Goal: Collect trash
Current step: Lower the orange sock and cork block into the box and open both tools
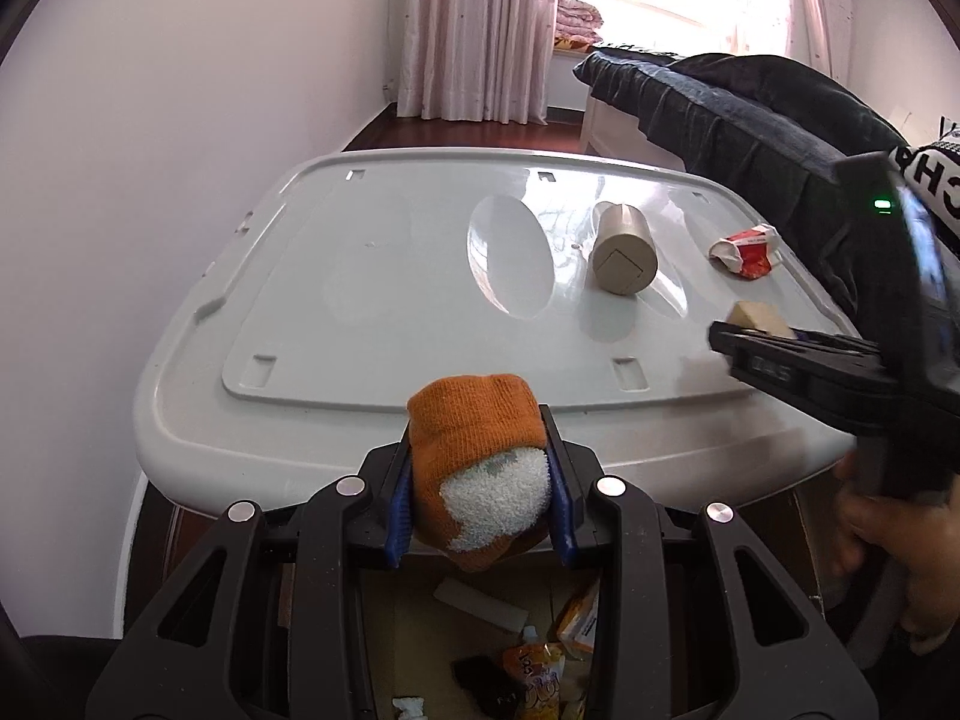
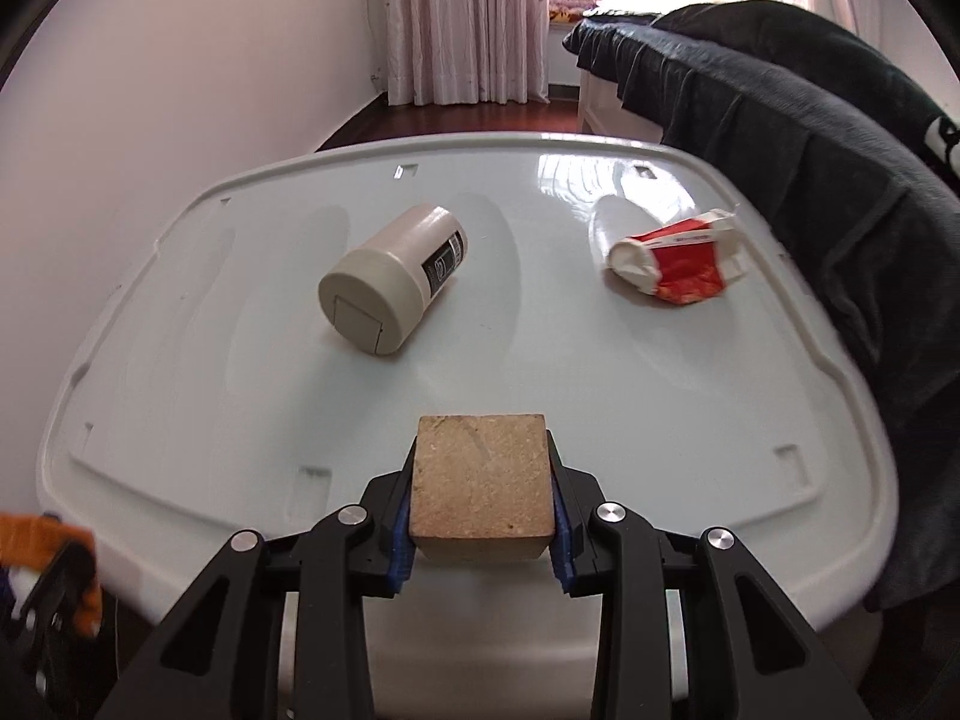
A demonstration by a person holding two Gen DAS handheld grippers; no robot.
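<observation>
Trash in hand: an orange and white sock (image 1: 480, 462) pinched between the left gripper (image 1: 480, 480) fingers, held above a box of wrappers (image 1: 540, 660) below the table edge. Right gripper (image 2: 482, 516) fingers clamp a tan block (image 2: 482, 483) over the grey plastic table (image 2: 240, 420). Farther back on the table lie a beige canister (image 2: 393, 279) on its side and, well apart, a crumpled red and white wrapper (image 2: 678, 261). A dark blanket (image 2: 810, 150) borders the table's right side.
</observation>
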